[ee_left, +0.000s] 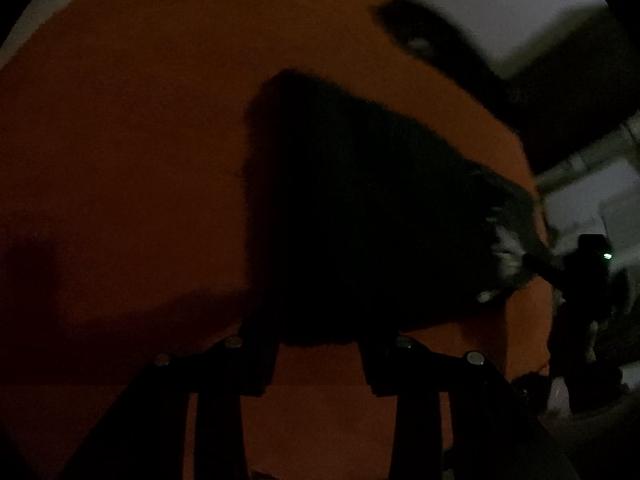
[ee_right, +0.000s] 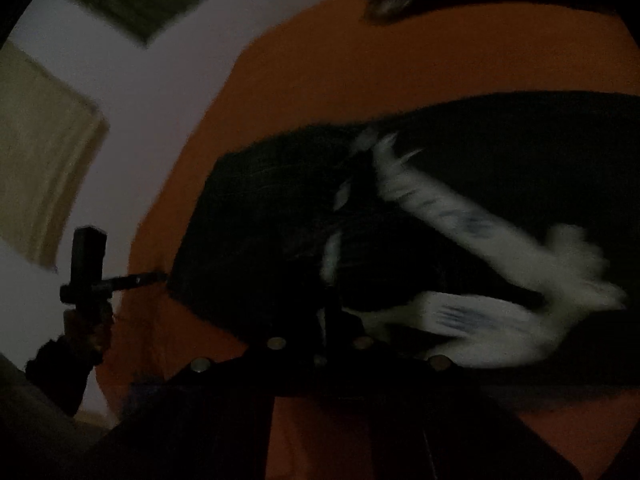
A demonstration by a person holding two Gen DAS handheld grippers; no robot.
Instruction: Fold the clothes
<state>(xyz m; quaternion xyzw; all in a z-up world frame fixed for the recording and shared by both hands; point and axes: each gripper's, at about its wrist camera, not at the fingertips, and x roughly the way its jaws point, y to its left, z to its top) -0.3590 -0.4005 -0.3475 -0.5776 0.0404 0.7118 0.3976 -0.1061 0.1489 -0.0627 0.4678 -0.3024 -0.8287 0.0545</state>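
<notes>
Only R view shows white print; right gripper pinching black garment, left gripper spread.

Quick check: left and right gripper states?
Left gripper: open, holding nothing, at the edge of the black garment.
Right gripper: shut on the black garment.

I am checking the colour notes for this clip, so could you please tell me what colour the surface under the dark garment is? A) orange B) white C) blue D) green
A: in both wrist views the dark garment lies on an orange surface, with pale floor showing only beyond its edge.
</notes>
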